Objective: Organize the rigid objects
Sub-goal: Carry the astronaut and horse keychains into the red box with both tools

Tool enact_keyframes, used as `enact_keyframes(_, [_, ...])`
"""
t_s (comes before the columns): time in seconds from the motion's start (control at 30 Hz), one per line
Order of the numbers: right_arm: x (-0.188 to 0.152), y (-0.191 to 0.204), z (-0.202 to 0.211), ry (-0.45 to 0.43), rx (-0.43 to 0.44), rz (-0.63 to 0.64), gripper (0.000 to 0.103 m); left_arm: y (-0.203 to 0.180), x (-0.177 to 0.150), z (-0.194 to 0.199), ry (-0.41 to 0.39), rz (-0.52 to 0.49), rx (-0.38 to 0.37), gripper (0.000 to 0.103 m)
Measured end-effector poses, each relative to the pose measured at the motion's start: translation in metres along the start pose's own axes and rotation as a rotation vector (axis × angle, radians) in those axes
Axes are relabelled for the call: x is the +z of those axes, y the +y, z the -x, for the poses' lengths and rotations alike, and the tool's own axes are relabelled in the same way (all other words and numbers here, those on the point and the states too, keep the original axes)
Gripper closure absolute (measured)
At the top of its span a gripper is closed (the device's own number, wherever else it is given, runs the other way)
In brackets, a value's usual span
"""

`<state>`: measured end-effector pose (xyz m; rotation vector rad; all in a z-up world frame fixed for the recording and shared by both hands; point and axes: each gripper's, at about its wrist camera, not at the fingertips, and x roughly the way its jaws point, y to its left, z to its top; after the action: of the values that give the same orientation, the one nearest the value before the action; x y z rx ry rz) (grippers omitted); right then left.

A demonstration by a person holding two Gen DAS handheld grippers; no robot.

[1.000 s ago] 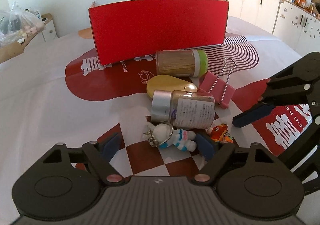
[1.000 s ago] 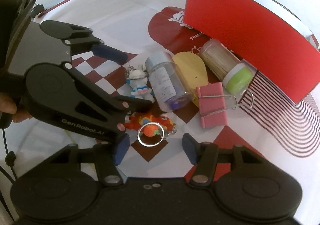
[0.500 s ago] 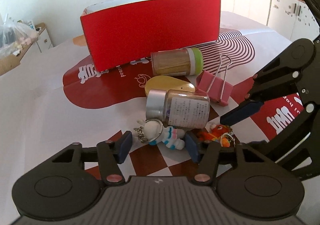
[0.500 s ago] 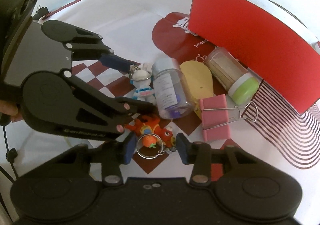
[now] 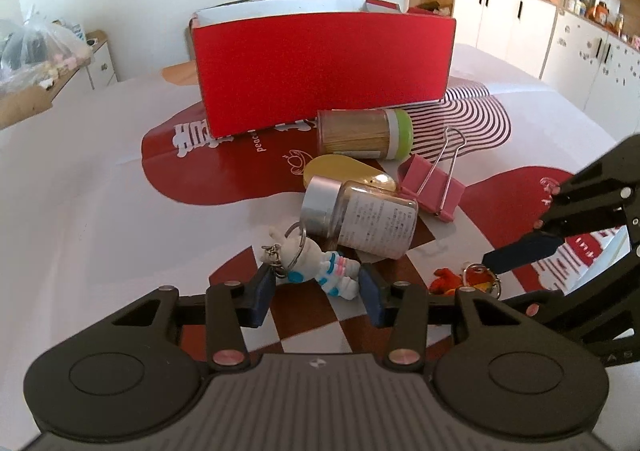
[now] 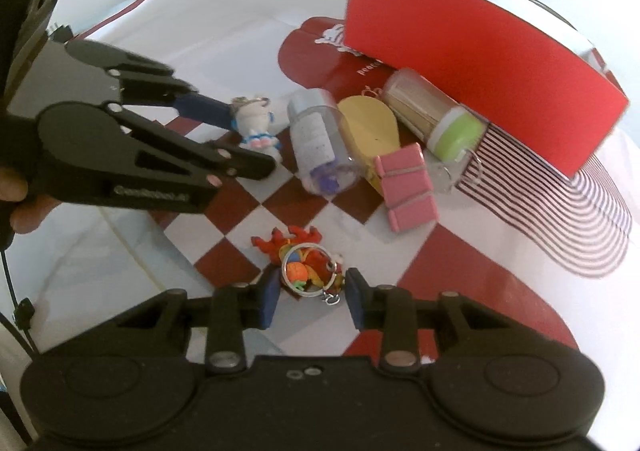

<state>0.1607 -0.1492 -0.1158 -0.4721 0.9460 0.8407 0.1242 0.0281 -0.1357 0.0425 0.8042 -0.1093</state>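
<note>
Left hand-held gripper [image 5: 318, 293]: held low and nearly level over the desk [image 5: 80, 187], blue fingers [image 5: 262, 293] pressed on either side of the white astronaut keychain [image 5: 316, 265], grasping it; the figure sits between the pads with its ring toward the left finger.

Right hand-held gripper [image 6: 310, 293]: angled down over the checkered patch, fingers [image 6: 270, 297] parted, bracketing the orange toy keychain [image 6: 304, 263] without visibly pinching it; the toy lies on the desk just ahead of the pads.

Silver-capped clear bottle [image 5: 360, 219]: on its side, just behind the astronaut.

Yellow oval piece [image 5: 344, 173]: flat, partly under the bottle.

Pink binder clip [image 5: 432, 187]: beside the bottle, wire handles up.

Green-lidded toothpick jar [image 5: 364, 135]: on its side, close against the red box.

Red box [image 5: 320, 63]: open-topped, toward the desk's far edge.
</note>
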Motion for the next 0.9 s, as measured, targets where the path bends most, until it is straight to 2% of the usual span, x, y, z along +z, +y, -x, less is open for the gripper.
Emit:
enact_keyframes(0.2, [-0.003,-0.002,0.024,-0.038,-0.023,-0.046,0.069,0.004,-0.002,0.021,-0.015,0.064,-0.015,0.058])
enact_keyframes(0.43, [0.009,-0.002,0.063,-0.087,-0.064,-0.082,0.069,0.010,0.009,0.049,-0.040,0.141,-0.031,0.058])
enact_keyframes(0.63, [0.027,-0.011,0.087,-0.133,-0.095,-0.092,0.069,0.013,0.028,0.060,-0.060,0.142,-0.017,0.058])
enact_keyframes(0.9, [0.057,-0.034,0.115,-0.188,-0.142,-0.108,0.069,0.015,0.074,0.080,-0.139,0.147,-0.037,0.058])
